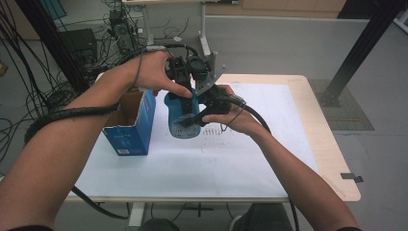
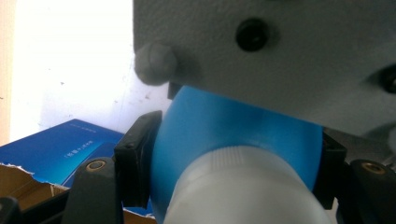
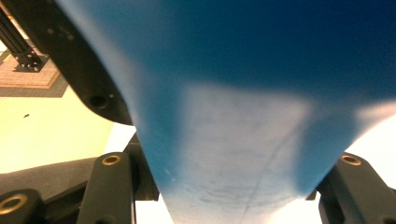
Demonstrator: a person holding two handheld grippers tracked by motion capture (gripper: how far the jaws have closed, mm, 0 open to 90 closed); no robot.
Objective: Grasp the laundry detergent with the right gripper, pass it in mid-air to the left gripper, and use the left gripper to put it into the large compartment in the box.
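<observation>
Blue bottle, clamped by both tools above the white surface.

High view: blue bottle (image 1: 183, 118) at centre frame, raised over the surface (image 1: 231, 163); left tool (image 1: 182, 79) grips its top, right tool (image 1: 208, 103) its side; open blue carton (image 1: 131, 130) just left of it. Left gripper view: bottle's blue shoulder and white cap (image 2: 243, 186) pinched between both black jaws, lower centre; carton (image 2: 56, 149) lower left. Right gripper view: blue body with pale label (image 3: 243, 140) wedged between the jaws, centre frame.
</observation>
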